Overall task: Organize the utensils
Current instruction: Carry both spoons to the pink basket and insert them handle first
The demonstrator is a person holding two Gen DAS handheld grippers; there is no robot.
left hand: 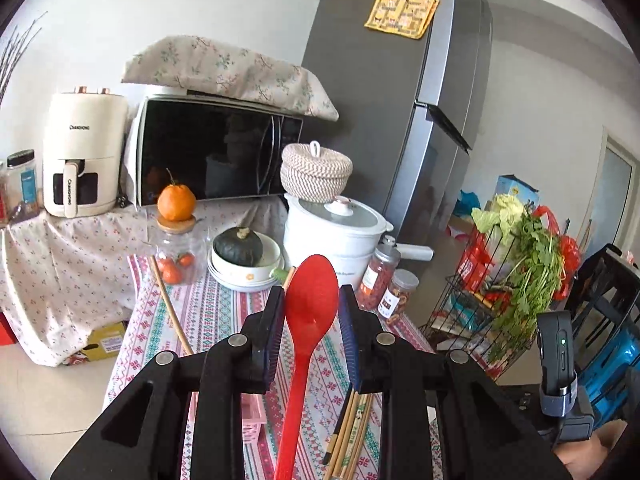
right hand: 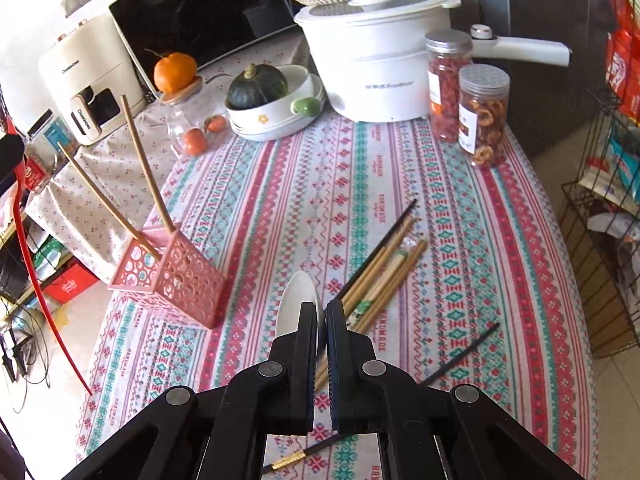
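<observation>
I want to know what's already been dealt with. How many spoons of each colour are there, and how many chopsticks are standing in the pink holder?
Red spoon, in the left gripper: 1
White spoon, in the right gripper: 1
Chopsticks standing in the pink holder: 2
Total: 4

A grey fridge (left hand: 384, 92) stands against white walls (left hand: 160, 4), beside the patterned-cloth table (right hand: 460, 240).
</observation>
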